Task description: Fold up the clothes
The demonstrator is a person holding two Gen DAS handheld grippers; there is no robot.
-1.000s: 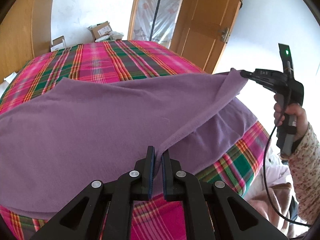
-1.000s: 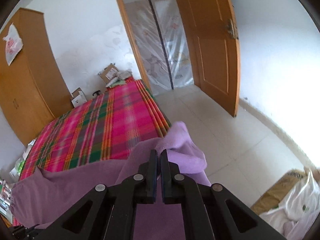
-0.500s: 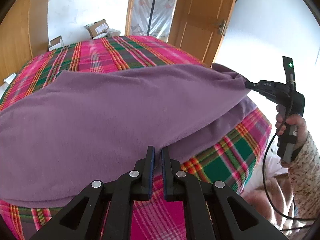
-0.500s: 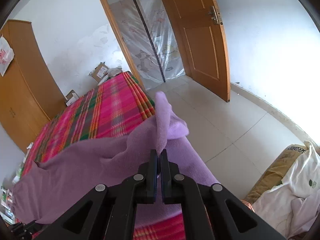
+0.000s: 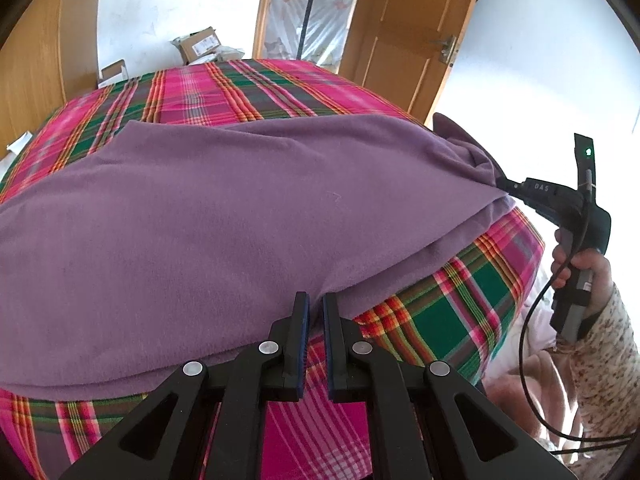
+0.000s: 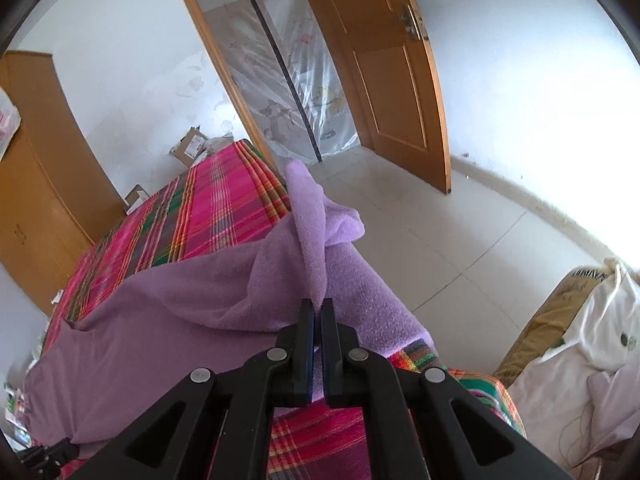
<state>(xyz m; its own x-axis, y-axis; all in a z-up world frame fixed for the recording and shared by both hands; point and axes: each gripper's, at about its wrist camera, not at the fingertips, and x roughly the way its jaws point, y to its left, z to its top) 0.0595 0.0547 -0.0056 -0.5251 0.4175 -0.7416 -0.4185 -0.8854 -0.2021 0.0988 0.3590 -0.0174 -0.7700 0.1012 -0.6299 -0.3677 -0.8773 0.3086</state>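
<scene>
Left wrist view shows the purple fleece garment point(image 5: 208, 216) spread across the plaid bed point(image 5: 240, 88), its upper layer doubled over a lower one that shows along the near edge. The left gripper point(image 5: 313, 312) is nearly closed, pinching that edge, and the right gripper point(image 5: 505, 185) bites a bunched corner at the far side, held in a hand point(image 5: 580, 268). Right wrist view confirms it: the right gripper point(image 6: 316, 320) is clamped on a ridge of fleece that stands up above its tips. Judging from the 2 pinches, a fold is being carried or laid. To do it well, keep both corners level and the cloth between them taut, match the top edge to the one beneath, and lower together before easing off, since soft fleece sags and creeps.
</scene>
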